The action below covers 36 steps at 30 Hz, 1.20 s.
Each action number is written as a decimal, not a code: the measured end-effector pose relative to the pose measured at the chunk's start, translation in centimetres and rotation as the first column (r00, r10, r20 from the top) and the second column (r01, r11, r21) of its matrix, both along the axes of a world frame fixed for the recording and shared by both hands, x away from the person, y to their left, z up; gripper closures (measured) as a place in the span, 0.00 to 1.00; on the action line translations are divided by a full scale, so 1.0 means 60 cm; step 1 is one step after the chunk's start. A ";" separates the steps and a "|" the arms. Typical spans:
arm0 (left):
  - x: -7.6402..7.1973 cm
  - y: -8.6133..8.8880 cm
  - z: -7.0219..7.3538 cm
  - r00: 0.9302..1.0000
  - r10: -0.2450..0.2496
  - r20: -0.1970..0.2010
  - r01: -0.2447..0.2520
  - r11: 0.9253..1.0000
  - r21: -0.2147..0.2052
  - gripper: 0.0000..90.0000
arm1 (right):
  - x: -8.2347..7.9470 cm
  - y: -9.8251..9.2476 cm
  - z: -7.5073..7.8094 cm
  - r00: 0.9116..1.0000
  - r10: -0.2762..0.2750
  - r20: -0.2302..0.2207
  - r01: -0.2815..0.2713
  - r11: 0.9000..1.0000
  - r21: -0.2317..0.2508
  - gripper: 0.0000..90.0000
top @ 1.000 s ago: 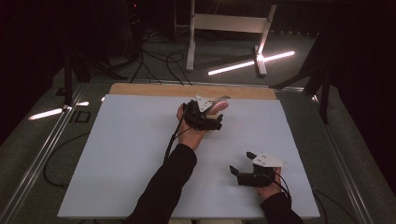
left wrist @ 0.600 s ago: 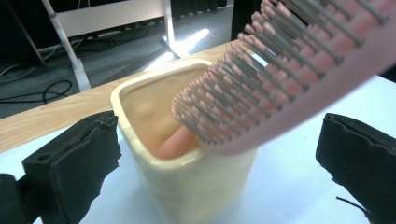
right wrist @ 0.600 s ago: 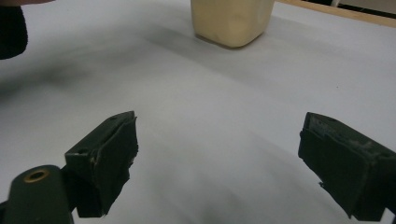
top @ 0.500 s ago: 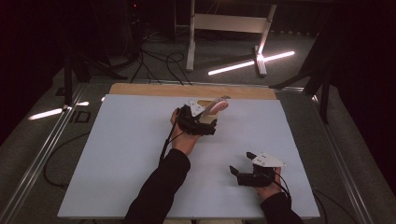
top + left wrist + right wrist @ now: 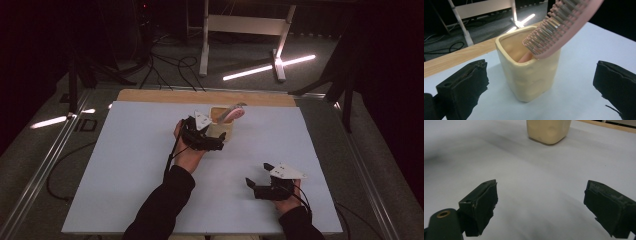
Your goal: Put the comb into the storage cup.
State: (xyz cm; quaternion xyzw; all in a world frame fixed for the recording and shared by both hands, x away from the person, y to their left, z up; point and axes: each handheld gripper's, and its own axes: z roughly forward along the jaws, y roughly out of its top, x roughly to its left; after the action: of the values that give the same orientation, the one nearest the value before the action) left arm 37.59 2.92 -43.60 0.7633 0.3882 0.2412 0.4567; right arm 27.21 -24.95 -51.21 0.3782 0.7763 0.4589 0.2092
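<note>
left gripper [image 5: 216, 145] has backed off toward the person | jaws wide, empty | cup [image 5: 529, 72] dead ahead between them, pink brush [image 5: 564, 27] leaning out up-right | right gripper [image 5: 255, 186] open, farther

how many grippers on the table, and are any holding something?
2. Left gripper sits by the cream cup holding the pink hairbrush, jaws open. Right gripper is at the near right, open, empty.

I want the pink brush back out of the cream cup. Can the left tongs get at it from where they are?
Probably yes. The left tongs stand open right before the cup, and the brush leans out over its rim with bare table around. They'd need to rise to the brush head.
</note>
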 end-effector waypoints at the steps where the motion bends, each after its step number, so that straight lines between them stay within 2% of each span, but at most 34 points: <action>1: -0.003 0.003 0.002 1.000 -0.001 -0.001 0.001 1.000 -0.001 0.00 | 0.000 0.000 0.000 1.000 0.001 0.000 -0.001 1.000 -0.001 0.13; 8: -0.026 0.036 0.003 1.000 0.002 -0.024 -0.001 1.000 0.018 0.00 | -0.001 0.000 0.000 1.000 0.002 -0.001 -0.002 1.000 0.000 0.13; 13: -0.046 0.075 -0.003 0.999 0.014 -0.035 -0.015 1.000 -0.014 0.00 | 0.000 0.002 -0.001 1.000 0.003 -0.002 -0.003 1.000 0.002 0.13; 16: -0.056 0.093 -0.005 0.999 0.024 -0.034 -0.025 1.000 -0.013 0.00 | 0.000 0.001 -0.001 1.000 0.002 -0.003 -0.002 1.000 0.000 0.13; 19: -0.072 0.125 -0.008 0.999 0.038 -0.026 -0.038 0.999 -0.008 0.00 | 0.000 0.001 -0.001 1.000 0.002 -0.002 -0.002 1.000 0.003 0.13; 24: -0.099 0.177 -0.015 0.998 0.058 -0.025 -0.059 0.998 -0.024 0.00 | 0.000 0.002 -0.002 1.000 -0.001 -0.004 0.001 1.000 0.006 0.13; 28: -0.124 0.213 -0.026 0.996 0.083 -0.014 -0.083 0.996 -0.023 0.00 | 0.000 0.002 -0.002 1.000 -0.003 -0.002 0.003 1.000 0.007 0.13; 32: -0.145 0.244 -0.045 0.995 0.095 -0.022 -0.096 0.995 -0.036 0.00 | 0.000 0.002 -0.001 1.000 -0.005 0.000 0.005 1.000 0.009 0.13; 36: -0.162 0.267 -0.067 0.994 0.102 -0.027 -0.102 0.994 -0.025 0.00 | -0.003 0.001 0.002 1.000 -0.007 0.007 0.007 1.000 0.021 0.13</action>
State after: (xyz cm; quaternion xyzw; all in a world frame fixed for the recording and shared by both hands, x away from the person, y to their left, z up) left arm 27.85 18.94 -47.61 0.7395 0.4356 0.2491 0.4488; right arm 27.04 -24.90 -51.09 0.3814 0.7695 0.4674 0.2097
